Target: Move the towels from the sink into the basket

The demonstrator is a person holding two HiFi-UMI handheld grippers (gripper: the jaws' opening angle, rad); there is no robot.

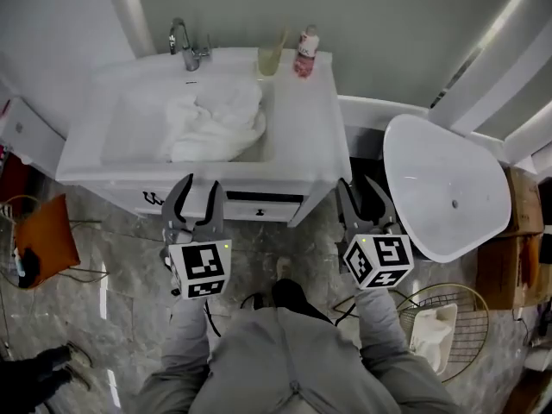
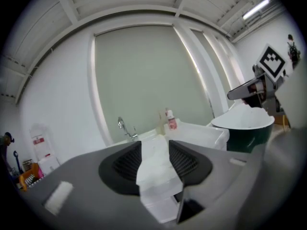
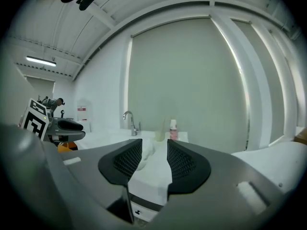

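Crumpled white towels (image 1: 216, 123) lie in the basin of the white sink vanity (image 1: 306, 136). My left gripper (image 1: 196, 195) hangs in front of the vanity's drawer, below the towels, its jaws open and empty. My right gripper (image 1: 362, 198) is level with it off the vanity's right corner, also open with nothing in it. In the left gripper view the open gripper (image 2: 154, 150) points at the vanity top. In the right gripper view the gripper (image 3: 149, 147) faces the towels (image 3: 145, 150) from a distance. The wire basket (image 1: 470, 304) stands on the floor at lower right with a white towel (image 1: 431, 330) inside.
A faucet (image 1: 183, 46), a cup (image 1: 269, 59) and a small bottle (image 1: 305, 52) stand at the back of the vanity. A white tub (image 1: 444, 188) sits to the right, a cardboard box (image 1: 509, 248) beyond it. An orange stool (image 1: 43, 240) is at the left.
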